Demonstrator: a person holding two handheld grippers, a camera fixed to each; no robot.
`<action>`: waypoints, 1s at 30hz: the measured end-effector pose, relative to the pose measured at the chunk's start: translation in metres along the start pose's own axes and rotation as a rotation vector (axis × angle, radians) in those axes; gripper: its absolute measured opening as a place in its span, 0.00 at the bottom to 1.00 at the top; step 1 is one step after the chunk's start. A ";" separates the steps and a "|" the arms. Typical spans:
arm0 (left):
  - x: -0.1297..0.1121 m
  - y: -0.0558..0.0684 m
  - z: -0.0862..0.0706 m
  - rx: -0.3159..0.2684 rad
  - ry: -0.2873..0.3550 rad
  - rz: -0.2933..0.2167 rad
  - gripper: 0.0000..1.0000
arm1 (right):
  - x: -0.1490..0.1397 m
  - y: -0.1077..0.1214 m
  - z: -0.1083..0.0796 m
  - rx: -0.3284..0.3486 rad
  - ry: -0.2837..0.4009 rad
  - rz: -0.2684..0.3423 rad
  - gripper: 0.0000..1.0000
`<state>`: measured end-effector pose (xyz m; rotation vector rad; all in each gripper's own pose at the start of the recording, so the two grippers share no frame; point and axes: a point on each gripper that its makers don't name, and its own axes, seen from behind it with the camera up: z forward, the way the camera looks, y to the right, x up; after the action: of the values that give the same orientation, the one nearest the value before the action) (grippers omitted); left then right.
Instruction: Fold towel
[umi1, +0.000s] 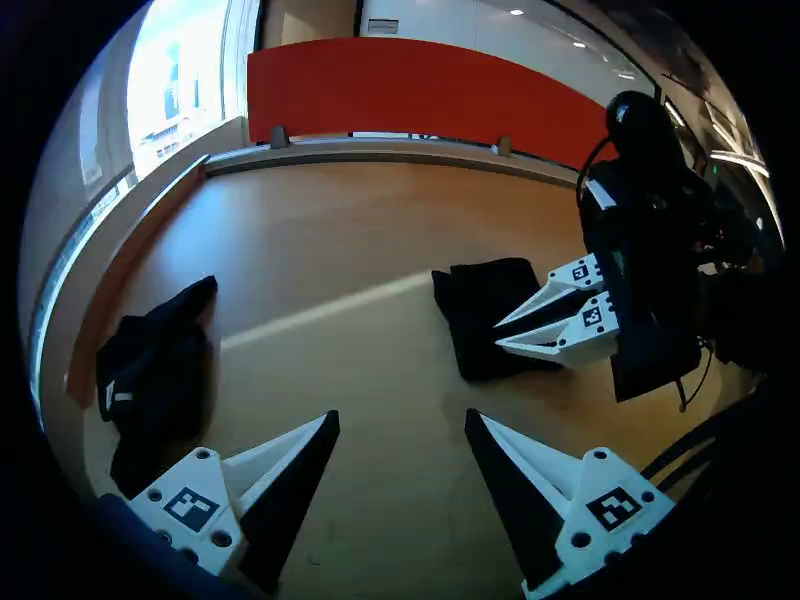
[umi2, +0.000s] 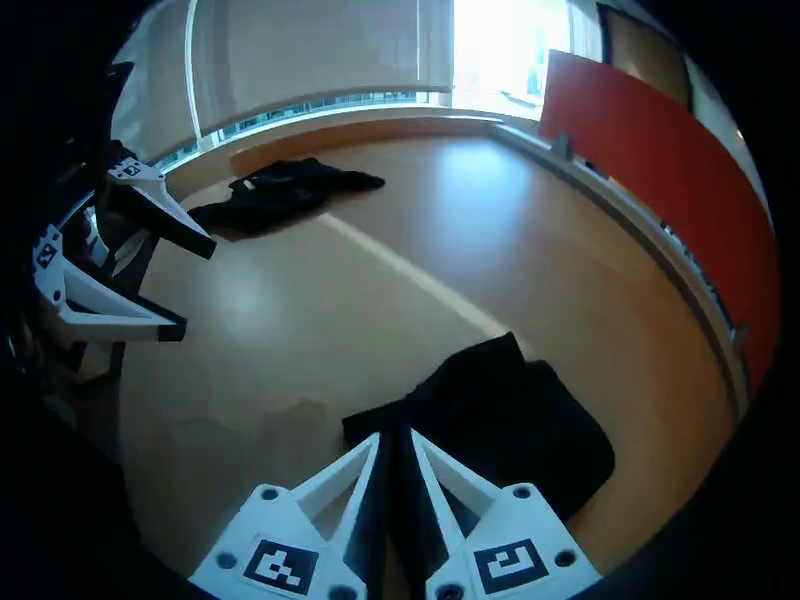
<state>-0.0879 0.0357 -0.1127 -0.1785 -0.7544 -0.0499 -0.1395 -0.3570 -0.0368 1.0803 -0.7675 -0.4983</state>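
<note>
On the wooden table (umi2: 300, 300), the right gripper (umi2: 395, 436) pinches the black towel (umi2: 520, 420)

No readable text; only square coded markers (umi1: 190, 507) on the left hand-held gripper (umi1: 400, 418) and right hand-held gripper (umi2: 394, 436).

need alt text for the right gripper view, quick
The right gripper pinches the near edge of a black towel lying on a wooden table. The open left gripper hovers at the left, and another dark cloth lies farther back.
</note>
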 end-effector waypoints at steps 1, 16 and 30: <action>0.000 0.000 0.000 -0.001 0.000 0.000 0.93 | 0.000 0.000 0.000 0.000 -0.001 0.002 0.17; -0.004 -0.004 0.000 0.009 -0.006 -0.003 0.93 | -0.010 0.005 -0.012 -0.033 0.000 0.031 0.64; -0.002 -0.007 0.000 0.026 -0.004 -0.009 0.93 | -0.038 0.013 -0.036 -0.090 0.003 0.087 0.64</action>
<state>-0.0904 0.0284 -0.1134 -0.1506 -0.7597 -0.0481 -0.1362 -0.3042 -0.0460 0.9602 -0.7787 -0.4525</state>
